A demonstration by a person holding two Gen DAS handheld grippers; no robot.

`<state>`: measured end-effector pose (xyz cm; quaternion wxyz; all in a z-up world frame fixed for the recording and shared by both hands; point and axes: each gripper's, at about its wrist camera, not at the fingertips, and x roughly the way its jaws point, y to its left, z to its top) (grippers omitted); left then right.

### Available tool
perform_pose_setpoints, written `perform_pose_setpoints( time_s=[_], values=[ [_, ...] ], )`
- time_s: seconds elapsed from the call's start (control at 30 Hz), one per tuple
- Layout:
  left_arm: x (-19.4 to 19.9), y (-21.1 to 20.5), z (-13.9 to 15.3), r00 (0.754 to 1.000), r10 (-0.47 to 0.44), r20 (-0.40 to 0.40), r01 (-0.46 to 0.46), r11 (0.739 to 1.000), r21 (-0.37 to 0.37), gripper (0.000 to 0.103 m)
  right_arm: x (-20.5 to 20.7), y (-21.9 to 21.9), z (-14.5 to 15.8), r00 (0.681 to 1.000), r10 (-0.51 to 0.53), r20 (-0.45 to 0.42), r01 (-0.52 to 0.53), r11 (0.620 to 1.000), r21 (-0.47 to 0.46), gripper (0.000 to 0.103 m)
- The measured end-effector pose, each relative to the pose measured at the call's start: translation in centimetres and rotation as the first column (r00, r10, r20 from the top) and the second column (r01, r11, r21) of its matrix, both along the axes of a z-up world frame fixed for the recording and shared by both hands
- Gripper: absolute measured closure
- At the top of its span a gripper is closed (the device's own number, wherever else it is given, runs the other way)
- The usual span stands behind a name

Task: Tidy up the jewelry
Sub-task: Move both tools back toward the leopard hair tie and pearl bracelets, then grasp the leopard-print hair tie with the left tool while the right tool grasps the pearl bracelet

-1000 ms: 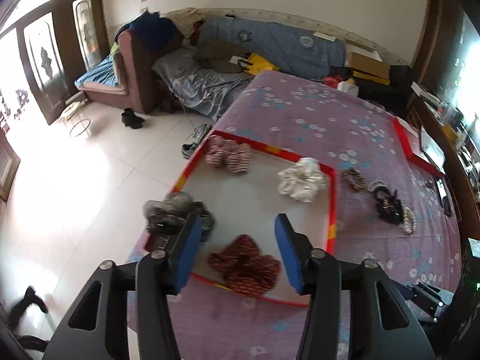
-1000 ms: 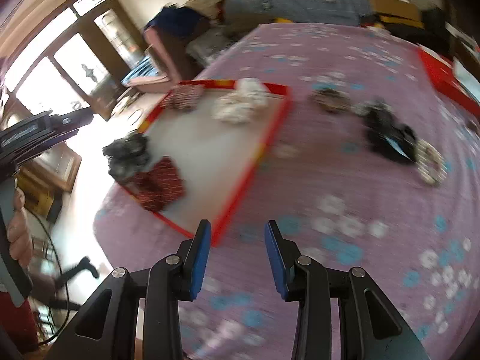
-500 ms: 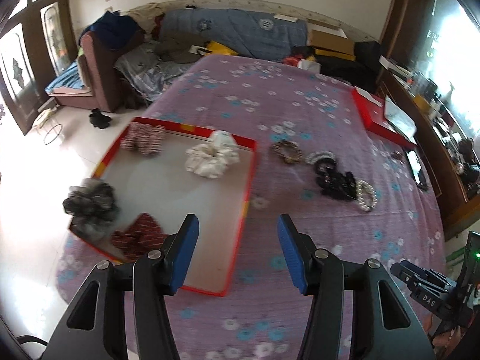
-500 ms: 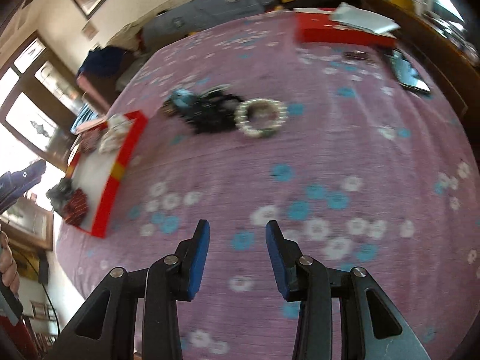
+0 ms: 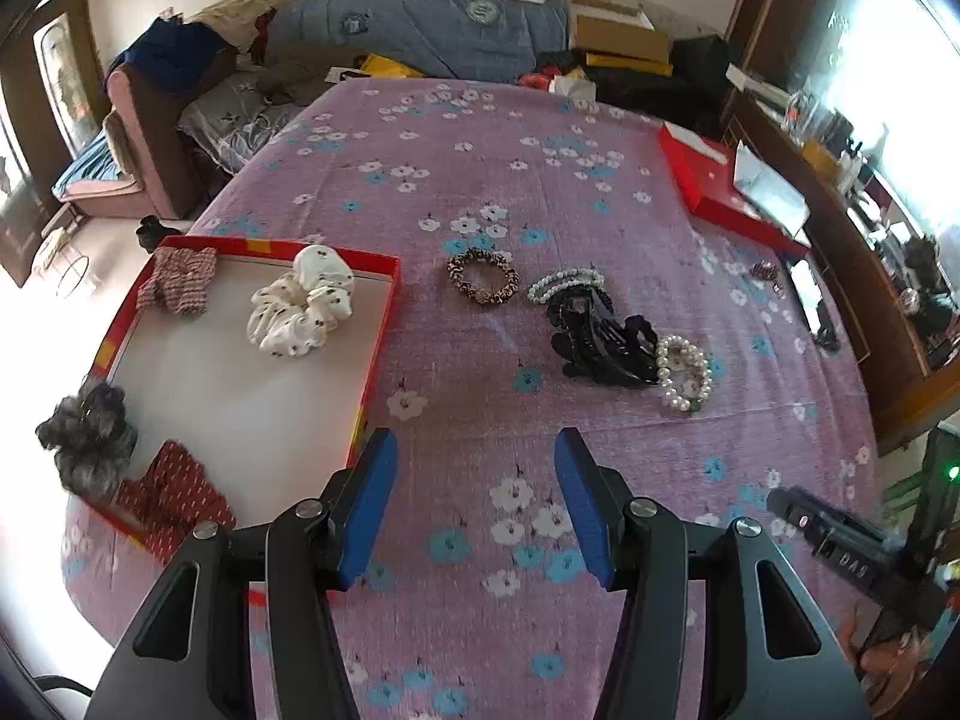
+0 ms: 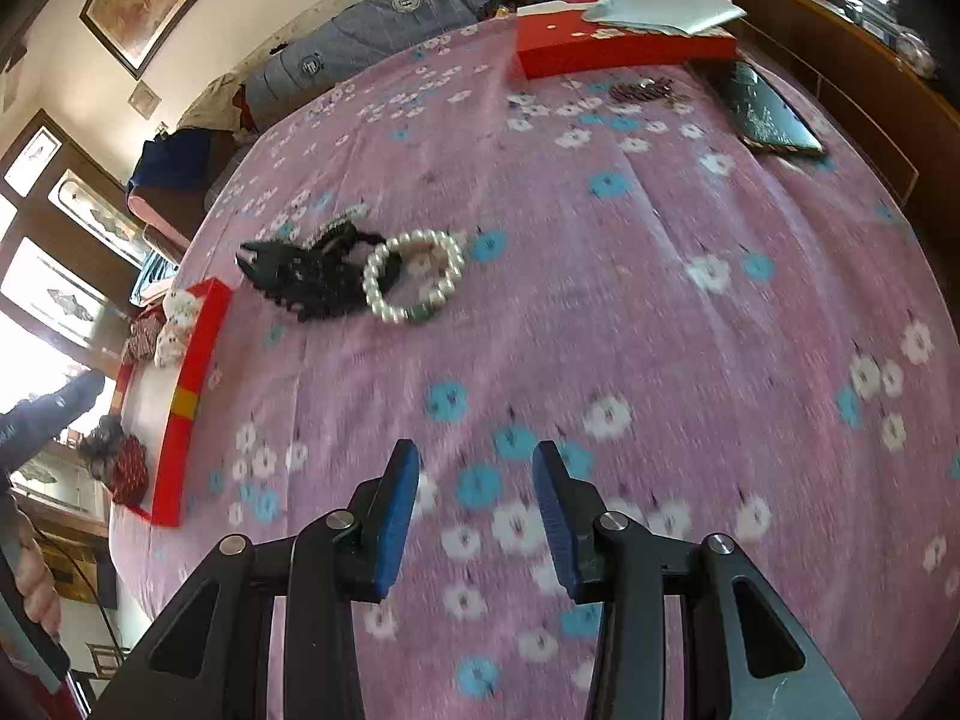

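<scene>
- Four hair ties are seen inside the red-rimmed tray [image 5: 384, 324]: a white dotted one [image 5: 300, 306] near its far side, a red-and-white checked one [image 5: 177, 279] in the far left corner, a grey fuzzy one [image 5: 87, 438] on the near left rim, and a dark red one [image 5: 171, 495] at the near corner.
- Loose pieces are spread on the purple flowered bedspread [image 5: 480, 180], to the right of the tray: a leopard-print hair tie [image 5: 482, 276], a string of white beads [image 5: 564, 282], black hair clips [image 5: 600, 339] in a heap, and a pearl bracelet [image 5: 684, 372] touching the heap's right side.
- From the right wrist view the pearl bracelet [image 6: 414, 276] is shown lying against the black hair clips [image 6: 306, 276], with the tray [image 6: 192, 396] well off to the left.
- The left gripper [image 5: 474, 498] is held above the bedspread with its blue pads apart and nothing between them (bare cloth only shows in the gap).
- The right gripper [image 6: 474, 510] is likewise parted and empty, over flowered cloth, well short of the bracelet.
- A red box [image 5: 720, 192] is set at the far right edge of the bed, with a dark flat tablet [image 6: 762, 114] near it (its screen cannot be made out).
- A hand [image 6: 33, 582] is glimpsed at the left edge of the right wrist view.
</scene>
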<state>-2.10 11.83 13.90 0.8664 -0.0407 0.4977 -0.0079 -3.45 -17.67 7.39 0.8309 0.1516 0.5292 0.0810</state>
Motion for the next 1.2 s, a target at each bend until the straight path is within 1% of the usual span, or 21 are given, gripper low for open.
perform_pose_setpoints(
  time_s=[0.13, 0.23, 0.33, 0.43, 0.57, 0.77, 0.87, 0.97, 1.0, 1.03, 1.07, 1.1, 1.13, 1.17, 1.2],
  values=[
    [3.0, 0.7, -0.9, 1.000, 0.001, -0.007, 0.000, 0.999, 0.048, 0.050, 2.3, 0.9, -0.3, 1.000, 0.000, 0.006, 0.000, 1.000, -0.010, 0.061],
    [6.7, 1.9, -2.2, 1.000, 0.016, -0.025, -0.015, 0.999, 0.050, 0.050, 3.6, 1.4, -0.5, 1.000, -0.001, 0.007, 0.002, 0.999, -0.033, 0.061],
    [9.8, 2.4, -3.4, 0.999, 0.011, -0.046, -0.009, 0.999, 0.045, 0.050, 5.0, 1.7, -0.7, 1.000, -0.009, 0.003, 0.009, 0.998, -0.059, 0.061],
    [13.3, 2.3, -5.1, 0.997, -0.021, -0.077, 0.024, 0.999, 0.036, 0.050, 6.6, 1.9, -1.1, 1.000, -0.023, -0.004, 0.022, 0.997, -0.075, 0.061],
    [16.6, 1.6, -7.0, 0.993, -0.060, -0.101, 0.065, 0.996, 0.053, 0.050, 8.5, 2.2, -1.9, 0.999, -0.046, -0.022, 0.044, 0.994, -0.097, 0.061],
    [19.3, 0.8, -9.1, 0.986, -0.098, -0.136, 0.107, 0.992, 0.061, 0.052, 10.3, 3.2, -2.7, 0.998, -0.057, -0.029, 0.053, 0.992, -0.118, 0.061],
    [20.0, 0.5, -10.1, 0.982, -0.108, -0.153, 0.120, 0.990, 0.074, 0.053, 10.8, 3.9, -3.2, 0.998, -0.052, -0.034, 0.047, 0.990, -0.134, 0.061],
    [20.2, 0.5, -11.1, 0.980, -0.110, -0.168, 0.122, 0.990, 0.064, 0.054, 11.1, 4.4, -3.2, 0.999, -0.048, -0.017, 0.044, 0.985, -0.165, 0.061],
    [20.1, 0.4, -11.0, 0.983, -0.111, -0.149, 0.124, 0.989, 0.075, 0.055, 11.2, 4.6, -3.3, 0.999, -0.045, -0.014, 0.042, 0.983, -0.177, 0.061],
    [20.0, 0.2, -11.1, 0.982, -0.115, -0.147, 0.129, 0.988, 0.089, 0.056, 11.3, 4.8, -3.2, 0.999, -0.043, -0.013, 0.040, 0.981, -0.188, 0.061],
    [19.8, -0.1, -11.2, 0.983, -0.120, -0.142, 0.138, 0.983, 0.121, 0.064, 11.4, 5.0, -3.3, 0.999, -0.041, -0.013, 0.037, 0.978, -0.203, 0.061],
    [19.7, -0.4, -11.2, 0.983, -0.125, -0.137, 0.146, 0.978, 0.151, 0.073, 11.5, 5.2, -3.3, 0.999, -0.037, -0.013, 0.033, 0.974, -0.225, 0.064],
    [19.6, -0.7, -11.2, 0.981, -0.143, -0.133, 0.163, 0.975, 0.148, 0.079, 11.6, 5.5, -3.3, 0.999, -0.036, -0.011, 0.032, 0.970, -0.242, 0.070],
    [19.5, -1.0, -11.1, 0.978, -0.160, -0.132, 0.179, 0.974, 0.140, 0.096, 11.6, 5.6, -3.3, 0.999, -0.038, -0.008, 0.034, 0.964, -0.264, 0.080],
    [19.4, -1.2, -11.0, 0.974, -0.176, -0.140, 0.194, 0.972, 0.129, 0.098, 11.6, 5.8, -3.3, 0.999, -0.037, -0.003, 0.035, 0.956, -0.292, 0.088]
  ],
)
